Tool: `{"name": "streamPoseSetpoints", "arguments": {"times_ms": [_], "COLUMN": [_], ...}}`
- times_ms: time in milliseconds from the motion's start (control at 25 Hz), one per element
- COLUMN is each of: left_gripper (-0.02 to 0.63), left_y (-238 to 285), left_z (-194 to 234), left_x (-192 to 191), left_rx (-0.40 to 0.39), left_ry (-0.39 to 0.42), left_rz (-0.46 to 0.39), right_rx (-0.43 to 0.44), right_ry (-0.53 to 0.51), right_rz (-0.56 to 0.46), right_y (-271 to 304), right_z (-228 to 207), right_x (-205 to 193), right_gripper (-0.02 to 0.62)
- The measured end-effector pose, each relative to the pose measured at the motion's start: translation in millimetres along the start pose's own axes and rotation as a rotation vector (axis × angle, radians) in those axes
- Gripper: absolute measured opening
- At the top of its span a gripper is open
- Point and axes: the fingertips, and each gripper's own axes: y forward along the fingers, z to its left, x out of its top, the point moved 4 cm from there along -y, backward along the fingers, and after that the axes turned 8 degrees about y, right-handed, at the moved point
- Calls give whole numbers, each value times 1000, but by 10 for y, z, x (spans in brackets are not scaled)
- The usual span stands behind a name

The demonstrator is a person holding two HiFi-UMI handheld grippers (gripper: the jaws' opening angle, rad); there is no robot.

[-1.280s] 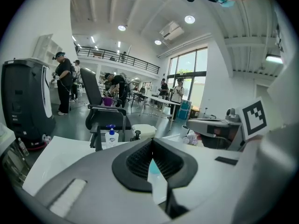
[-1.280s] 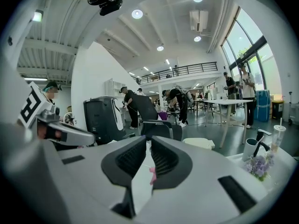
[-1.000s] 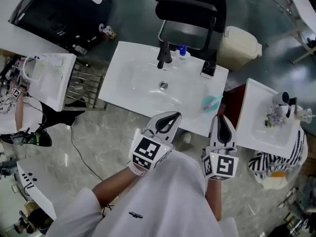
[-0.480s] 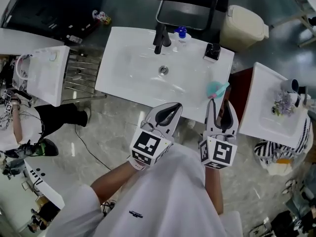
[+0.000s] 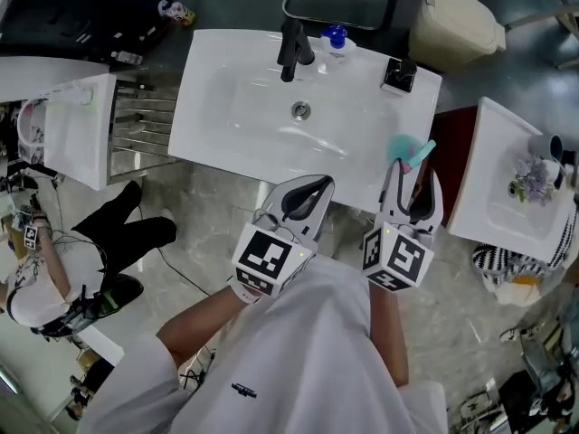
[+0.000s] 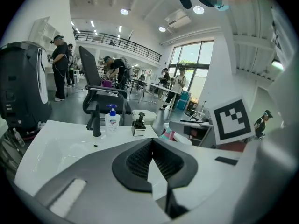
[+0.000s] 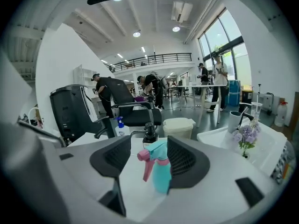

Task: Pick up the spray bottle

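A teal spray bottle (image 5: 404,151) with a pink trigger stands upright near the front right corner of the white sink counter (image 5: 226,70). In the right gripper view the spray bottle (image 7: 160,170) shows between the jaws, close to the right one. My right gripper (image 5: 412,174) (image 7: 149,144) is at the counter's front edge just before the bottle. Its jaws are opening and the pads do not press on the bottle. My left gripper (image 5: 320,184) (image 6: 152,142) hangs over the counter's front edge to the left, its tips together and holding nothing.
A black faucet (image 5: 291,47), a blue-capped pump bottle (image 5: 336,40) and a black dispenser (image 5: 399,74) line the counter's far edge. A black chair (image 7: 133,111) and a cream bin (image 5: 455,21) stand behind. At right, another white basin (image 5: 488,197) holds flowers and a cup.
My right gripper's jaws have gone from shut to wide apart, and it has moved forward so the spray bottle stands between them. The left gripper has edged toward the counter.
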Motion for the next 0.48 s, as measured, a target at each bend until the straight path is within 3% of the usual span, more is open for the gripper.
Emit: {"name": "streamPoseSetpoints", "arguments": {"times_ms": [480], "left_gripper": [5], "left_y": [60], "left_z": [149], "left_x": [-163], "left_rx": [-15], "left_ry": [-7], "left_rz": [45], "right_rx": [-153], "right_ry": [6], "right_rz": [-34], "right_y": [285], "right_z": [-40], "right_x": [-190], "right_gripper": [215]}}
